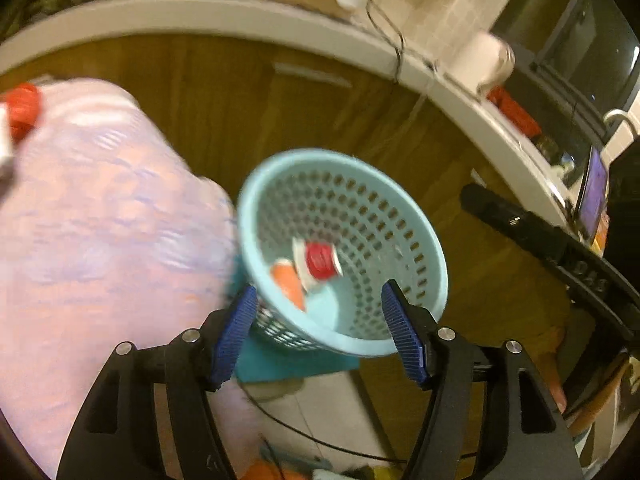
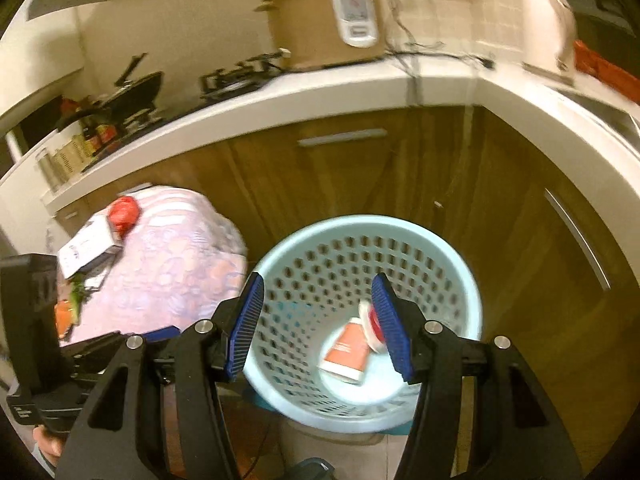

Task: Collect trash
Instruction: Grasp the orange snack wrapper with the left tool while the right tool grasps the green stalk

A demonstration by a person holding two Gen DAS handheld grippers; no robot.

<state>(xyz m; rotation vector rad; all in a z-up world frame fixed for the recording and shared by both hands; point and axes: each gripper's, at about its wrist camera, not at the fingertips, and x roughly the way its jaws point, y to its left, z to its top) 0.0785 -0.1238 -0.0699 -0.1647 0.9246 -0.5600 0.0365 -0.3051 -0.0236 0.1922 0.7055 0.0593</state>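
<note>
A light blue perforated basket [image 1: 400, 220] [image 2: 304, 264] stands on the floor in front of brown cabinets. Inside it lie an orange and white packet [image 1: 288, 280] [image 2: 346, 354] and a red and white round piece [image 1: 320, 260] [image 2: 370, 320]. My left gripper [image 1: 320, 288] hangs over the basket's near rim, open, with nothing between its blue pads. My right gripper [image 2: 319, 280] is also above the basket, open and holding nothing. On a pink patterned cloth [image 1: 100, 220] [image 2: 176, 264] to the left lie a red crumpled piece [image 2: 124, 210], a white box [image 2: 88, 246] and an orange item [image 2: 64, 318].
A white counter [image 2: 320, 108] curves around above the cabinets and carries a rice cooker [image 2: 328, 20], a stove, bottles and cables. A black cable [image 1: 320, 440] trails over the floor tiles near the basket. The other gripper's black body [image 1: 540, 240] [image 2: 40, 340] shows at each view's edge.
</note>
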